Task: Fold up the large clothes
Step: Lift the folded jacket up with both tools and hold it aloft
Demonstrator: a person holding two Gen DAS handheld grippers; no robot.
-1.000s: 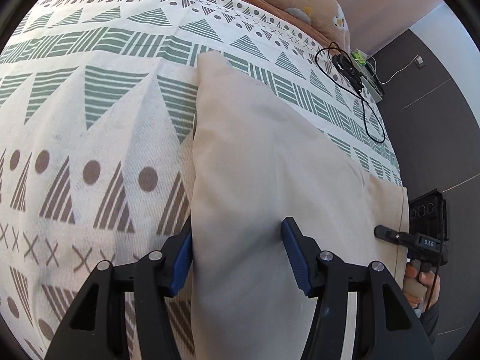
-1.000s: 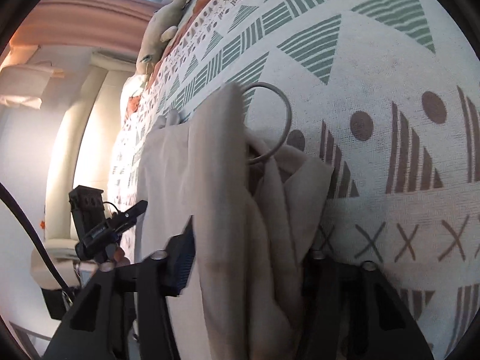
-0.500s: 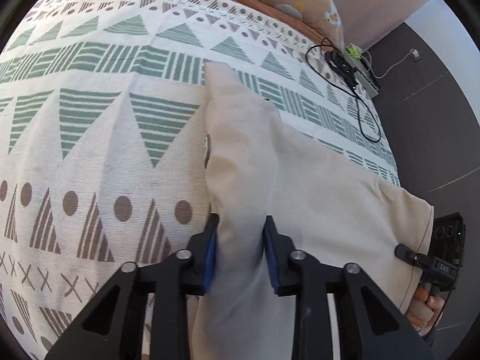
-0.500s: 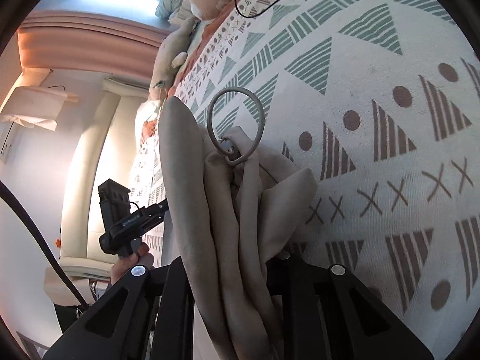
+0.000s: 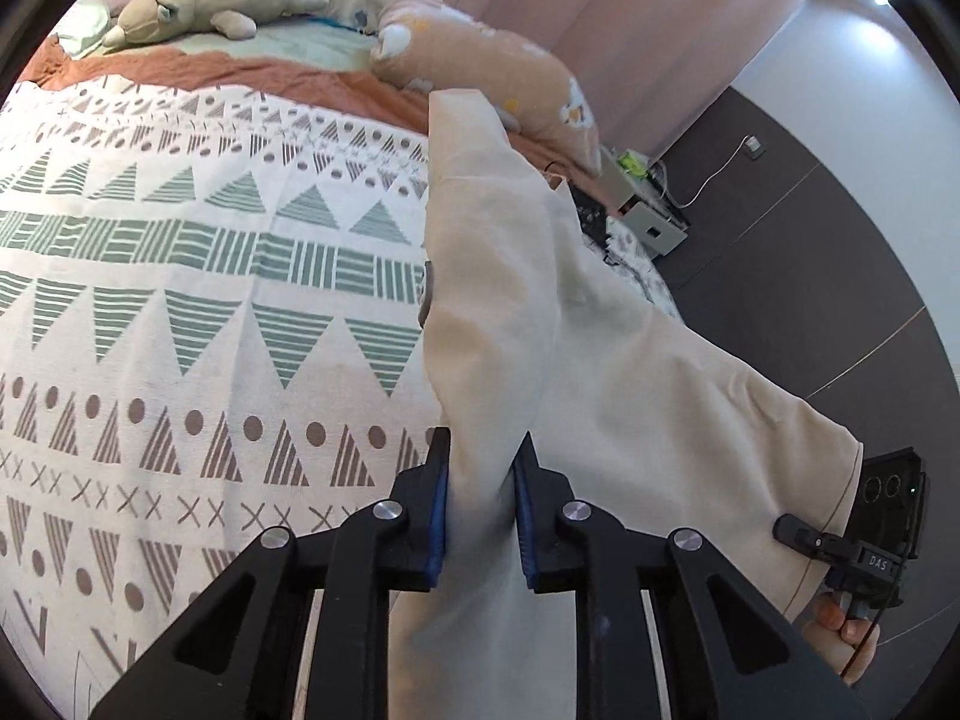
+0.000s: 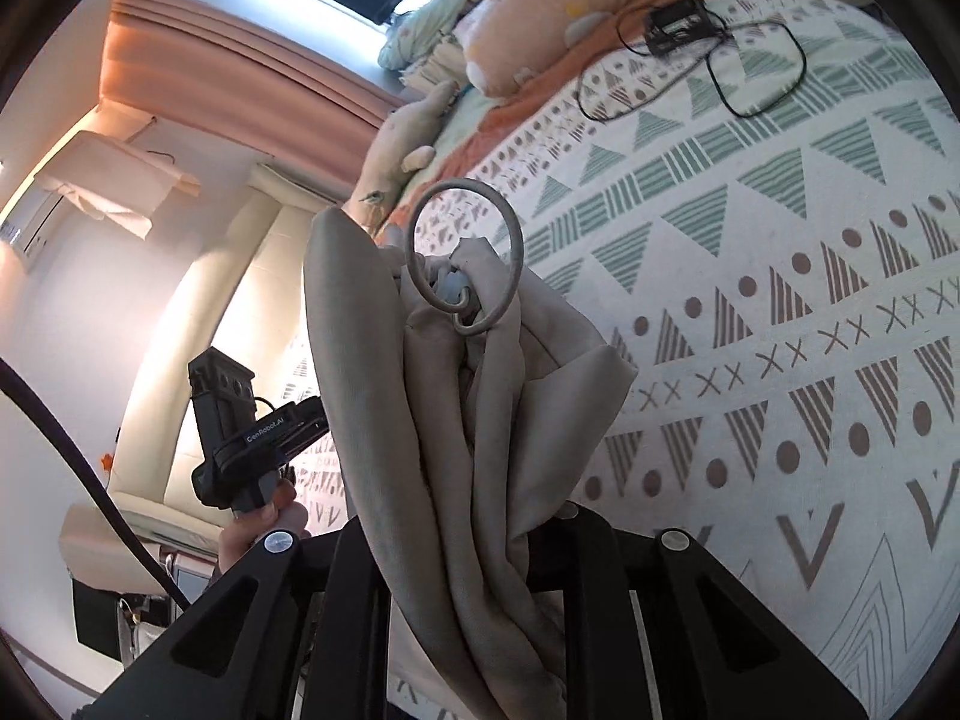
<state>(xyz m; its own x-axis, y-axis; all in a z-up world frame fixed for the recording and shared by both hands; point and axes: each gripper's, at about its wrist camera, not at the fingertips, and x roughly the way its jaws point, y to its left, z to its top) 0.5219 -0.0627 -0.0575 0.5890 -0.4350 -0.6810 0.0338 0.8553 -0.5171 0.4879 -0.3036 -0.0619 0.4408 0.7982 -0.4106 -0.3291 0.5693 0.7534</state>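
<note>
A large beige garment [image 5: 630,372] is lifted off the patterned bed cover [image 5: 180,300] and hangs stretched between my two grippers. My left gripper [image 5: 483,450] has a fold of it between its blue pads, and its jaws are closing on it. In the right wrist view the bunched garment [image 6: 456,420] drapes over my right gripper [image 6: 462,534], which is shut on it; its fingertips are hidden by the cloth. A grey metal ring [image 6: 462,182] stands up from the top of the bunch. A hand [image 6: 258,534] grips the other handle at the left.
The bed cover [image 6: 780,240] spreads to the right. A peach pillow [image 5: 498,78] and a plush toy [image 5: 204,6] lie at the head of the bed. A black cable with a box [image 6: 678,24] rests on the cover. Dark floor [image 5: 810,252] lies beyond the bed's edge.
Both grippers closed on the beige garment, then rose and lifted it off the bed. The left view tilted up to show the pillow and plush toy.
</note>
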